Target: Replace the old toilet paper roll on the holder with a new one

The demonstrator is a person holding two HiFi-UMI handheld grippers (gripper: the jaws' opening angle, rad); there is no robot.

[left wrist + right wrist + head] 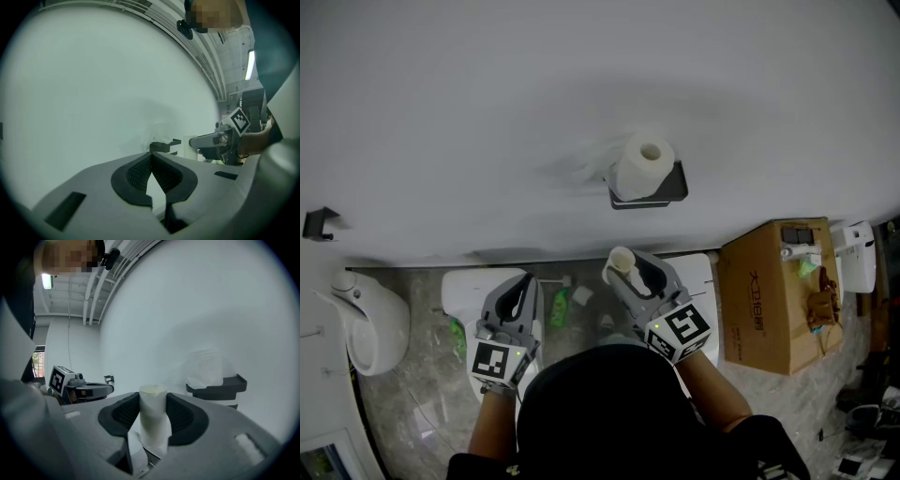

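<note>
On wall: black plastic holder tray [678, 184] carries white toilet paper roll [643, 163], upright. On grey marbled stone floor [417, 384]: brown cardboard box [766, 302].

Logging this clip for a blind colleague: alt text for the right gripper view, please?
The right tool grips a thin, nearly spent roll upright between its jaws. Behind it to the right, a full roll sits on a black holder on the white wall; the left tool shows at left.
</note>
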